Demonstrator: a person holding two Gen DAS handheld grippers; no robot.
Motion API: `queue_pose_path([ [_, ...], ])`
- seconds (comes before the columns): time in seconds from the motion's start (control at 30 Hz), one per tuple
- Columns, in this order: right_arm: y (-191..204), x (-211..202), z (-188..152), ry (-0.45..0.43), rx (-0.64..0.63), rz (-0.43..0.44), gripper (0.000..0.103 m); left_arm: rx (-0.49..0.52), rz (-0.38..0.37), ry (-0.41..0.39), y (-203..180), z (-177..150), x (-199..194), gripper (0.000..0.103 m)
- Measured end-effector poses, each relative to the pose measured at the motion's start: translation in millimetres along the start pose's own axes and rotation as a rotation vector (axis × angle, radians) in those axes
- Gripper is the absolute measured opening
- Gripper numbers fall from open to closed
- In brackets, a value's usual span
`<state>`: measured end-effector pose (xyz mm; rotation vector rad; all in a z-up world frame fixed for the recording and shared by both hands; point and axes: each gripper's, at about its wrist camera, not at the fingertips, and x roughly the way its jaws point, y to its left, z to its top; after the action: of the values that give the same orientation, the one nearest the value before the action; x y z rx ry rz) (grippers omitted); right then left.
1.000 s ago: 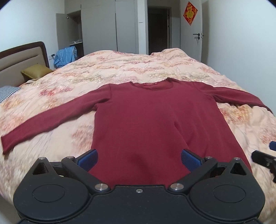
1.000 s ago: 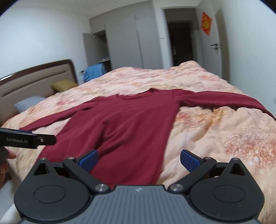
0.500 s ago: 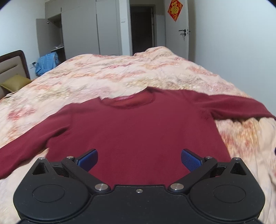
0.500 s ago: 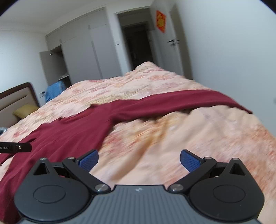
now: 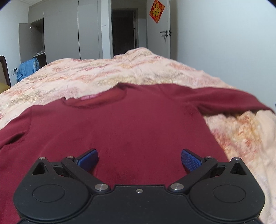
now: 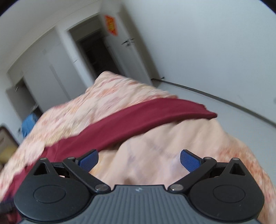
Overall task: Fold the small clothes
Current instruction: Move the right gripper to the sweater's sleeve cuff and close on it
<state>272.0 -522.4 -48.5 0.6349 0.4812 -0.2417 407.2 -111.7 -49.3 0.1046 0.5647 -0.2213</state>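
Observation:
A dark red long-sleeved top (image 5: 120,124) lies flat and face up on the bed, collar (image 5: 96,100) away from me, sleeves spread out. My left gripper (image 5: 139,157) is open and empty, low over the top's body. My right gripper (image 6: 139,157) is open and empty, over the bare quilt just short of the top's right sleeve (image 6: 138,118), whose cuff (image 6: 207,112) reaches the bed's edge. The right wrist view is tilted and blurred.
The bed carries a peach floral quilt (image 5: 103,75). Beyond it stand white wardrobes (image 5: 69,34), a dark doorway (image 5: 124,31) and a white door with a red sign (image 5: 157,10). A blue garment (image 5: 27,69) hangs at the left. Floor (image 6: 241,112) lies right of the bed.
My left gripper has moved forward over the top toward the collar. My right gripper has swung right, off the body to the right sleeve, and tilted. Both stayed open.

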Motion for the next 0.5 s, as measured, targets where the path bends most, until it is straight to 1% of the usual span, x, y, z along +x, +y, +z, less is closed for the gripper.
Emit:
queue_pose_path([
  [0.13, -26, 24, 12, -0.046, 0.180, -0.010, 0.103, -0.005, 0.002, 0.014, 1, -8, 6, 0.103],
  [0.17, -30, 30, 15, -0.054, 0.204, -0.019, 0.102, -0.006, 0.002, 0.015, 1, -9, 8, 0.103],
  [0.27, -34, 49, 23, -0.077, 0.242, -0.076, 0.095, -0.010, 0.000, 0.022, 2, -12, 11, 0.103],
  [0.33, -36, 61, 29, -0.093, 0.249, -0.118, 0.085, -0.009, -0.001, 0.024, 2, -13, 12, 0.103],
  [0.37, -38, 68, 31, -0.100, 0.256, -0.138, 0.082, -0.009, -0.002, 0.026, 1, -13, 12, 0.103],
  [0.4, -40, 75, 32, -0.105, 0.273, -0.160, 0.076, -0.008, -0.003, 0.028, 1, -13, 13, 0.103],
  [0.43, -46, 81, 37, -0.111, 0.299, -0.176, 0.067, -0.009, -0.004, 0.031, 1, -14, 14, 0.103],
  [0.47, -50, 86, 37, -0.121, 0.322, -0.192, 0.061, -0.009, -0.004, 0.034, 1, -14, 15, 0.103],
  [0.5, -54, 89, 37, -0.128, 0.343, -0.206, 0.048, -0.009, -0.004, 0.034, 1, -14, 15, 0.103],
])
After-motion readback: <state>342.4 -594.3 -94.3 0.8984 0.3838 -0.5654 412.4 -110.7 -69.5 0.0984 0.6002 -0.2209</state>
